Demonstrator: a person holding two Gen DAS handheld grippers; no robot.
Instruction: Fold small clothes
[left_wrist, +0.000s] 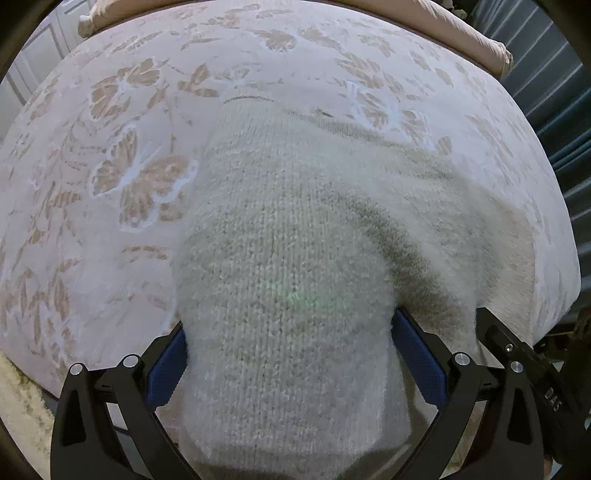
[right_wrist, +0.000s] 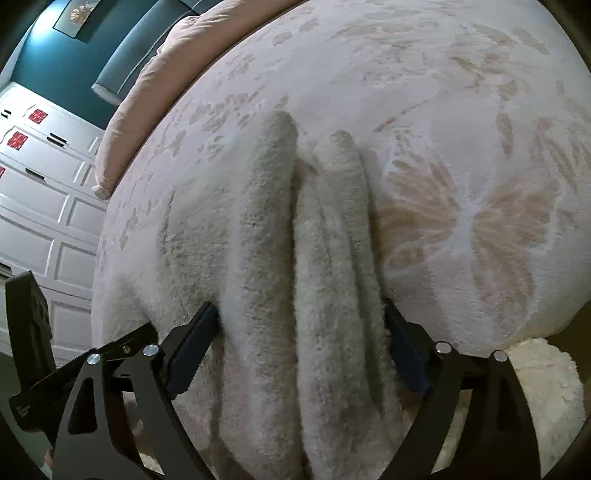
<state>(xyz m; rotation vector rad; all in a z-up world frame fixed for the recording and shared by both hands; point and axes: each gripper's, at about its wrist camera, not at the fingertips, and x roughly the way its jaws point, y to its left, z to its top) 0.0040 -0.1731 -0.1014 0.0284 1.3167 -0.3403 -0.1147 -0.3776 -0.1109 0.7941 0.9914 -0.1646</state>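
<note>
Knit sweater (left_wrist: 295, 258) clamped in both: left gripper (left_wrist: 288, 354) on broad flat panel, right gripper (right_wrist: 303, 350) on bunched folds. Long axis runs fwd over bedspread (left_wrist: 110, 184).

Both grippers are clamping bunched knit fabric between their blue pads, the left gripper (left_wrist: 288, 354) and right gripper (right_wrist: 303, 354) each pointing toward twelve o'clock.

Bed (left_wrist: 110, 221) with pale floral-patterned cover, fuzzy cream knit garment (left_wrist: 288, 221) lying bunched on it, pinkish pillow (left_wrist: 480, 40) at far edge
</note>
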